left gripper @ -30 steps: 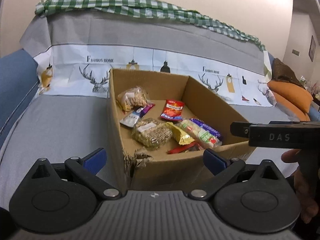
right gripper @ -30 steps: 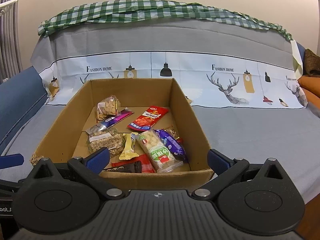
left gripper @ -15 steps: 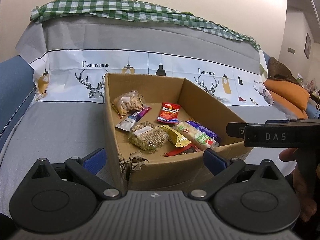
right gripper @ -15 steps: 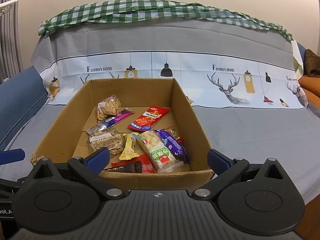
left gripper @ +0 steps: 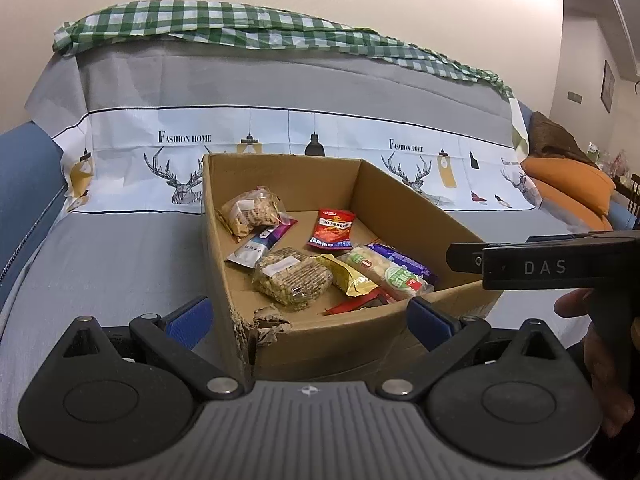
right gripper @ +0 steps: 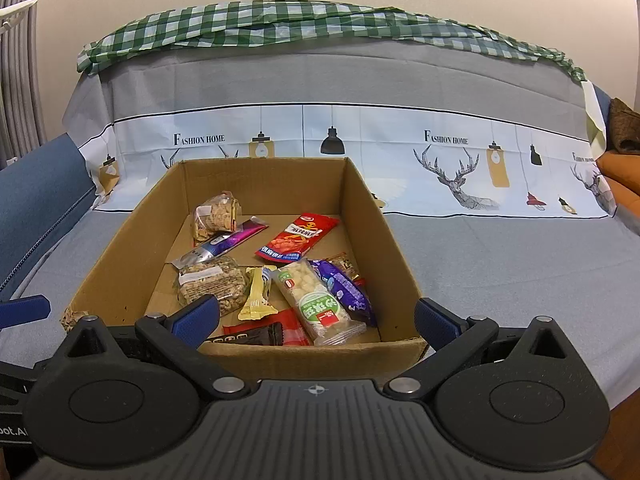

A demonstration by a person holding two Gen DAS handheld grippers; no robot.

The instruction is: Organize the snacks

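- Left gripper (left gripper: 308, 316): fingers spread wide, nothing between them; held low at the near left corner of the cardboard box (left gripper: 404, 184), which is torn there.
- Right gripper (right gripper: 316, 316): fingers likewise wide apart and empty, at the box's near wall.
- Box sits on a grey sofa cover (right gripper: 500, 256), open top.
- Snacks all lie inside the box, none seen out on the cover.
- Near wall: dark bar (right gripper: 256, 336) over a red wrapper; white puffed-rice pack (right gripper: 320, 300) and purple pack (right gripper: 346, 290) side by side; yellow packet (right gripper: 258, 294); clear cracker bag (right gripper: 212, 282).
- Middle: red pouch (right gripper: 298, 238), silver-purple stick (right gripper: 224, 242).
- Far left corner: a second cracker bag (right gripper: 216, 212) leaning on the wall.
- Stage, my reading: fits either gathering finished or sorting to come. Cannot settle which, so no move named.
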